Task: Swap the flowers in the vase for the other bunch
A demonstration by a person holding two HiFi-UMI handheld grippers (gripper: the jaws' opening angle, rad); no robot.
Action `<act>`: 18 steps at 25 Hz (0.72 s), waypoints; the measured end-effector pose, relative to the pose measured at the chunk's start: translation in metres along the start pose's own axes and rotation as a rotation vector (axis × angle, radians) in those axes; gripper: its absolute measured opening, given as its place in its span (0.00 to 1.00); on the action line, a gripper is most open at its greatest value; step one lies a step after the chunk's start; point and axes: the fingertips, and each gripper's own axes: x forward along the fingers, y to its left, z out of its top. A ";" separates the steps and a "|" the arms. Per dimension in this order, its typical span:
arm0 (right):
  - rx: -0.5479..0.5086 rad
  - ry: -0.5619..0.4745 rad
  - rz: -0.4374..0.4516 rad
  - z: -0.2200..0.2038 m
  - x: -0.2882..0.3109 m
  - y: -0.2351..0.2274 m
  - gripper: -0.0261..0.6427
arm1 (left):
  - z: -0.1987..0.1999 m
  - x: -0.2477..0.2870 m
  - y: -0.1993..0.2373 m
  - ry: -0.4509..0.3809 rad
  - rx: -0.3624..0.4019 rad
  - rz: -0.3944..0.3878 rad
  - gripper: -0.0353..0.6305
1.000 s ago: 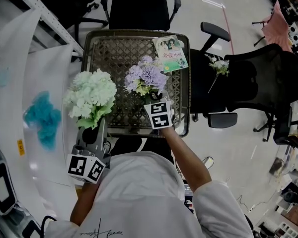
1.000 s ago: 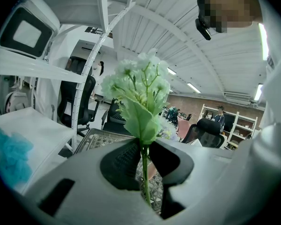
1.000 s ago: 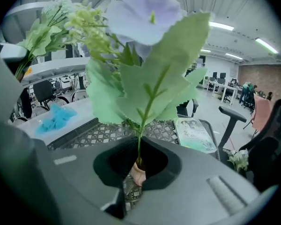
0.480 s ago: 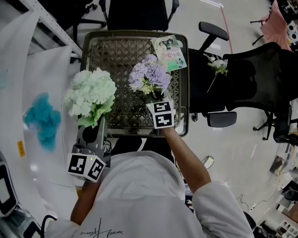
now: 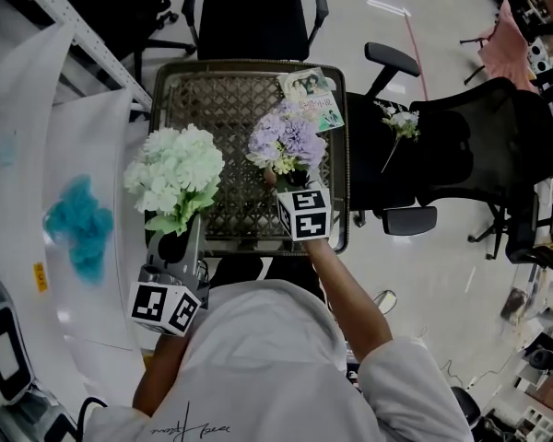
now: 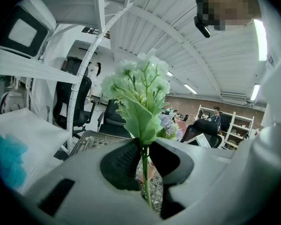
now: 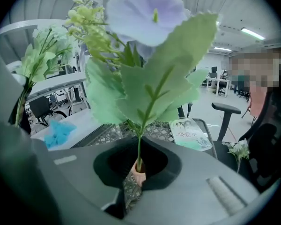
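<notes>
Right gripper [image 5: 291,184] clamped lilac bunch [image 5: 288,141], stem tip at vase [image 7: 137,173] mouth. Left gripper [image 5: 178,236] clamped white bunch [image 5: 175,168] at its 9 o'clock. Swap judged roughly midway.

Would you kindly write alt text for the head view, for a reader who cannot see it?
Seen from above, a person in a white shirt holds two flower bunches at a metal mesh table: the left gripper grips a pale green-white bunch, the right gripper a lilac bunch. A booklet lies at the table's far right corner.
</notes>
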 end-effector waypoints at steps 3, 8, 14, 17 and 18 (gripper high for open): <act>0.004 -0.007 -0.005 0.003 -0.004 -0.001 0.07 | -0.003 0.001 0.001 0.001 -0.013 -0.007 0.15; 0.053 -0.030 -0.014 0.012 -0.013 -0.005 0.07 | -0.002 0.001 -0.001 -0.006 -0.022 -0.013 0.15; 0.057 -0.056 -0.016 0.024 -0.024 -0.005 0.07 | 0.003 0.002 -0.005 -0.019 -0.022 -0.032 0.15; 0.071 -0.068 -0.022 0.026 -0.032 -0.006 0.07 | 0.001 0.002 -0.004 -0.022 -0.025 -0.033 0.15; 0.074 -0.071 -0.023 0.027 -0.034 -0.007 0.07 | 0.001 0.002 -0.004 -0.022 -0.025 -0.034 0.15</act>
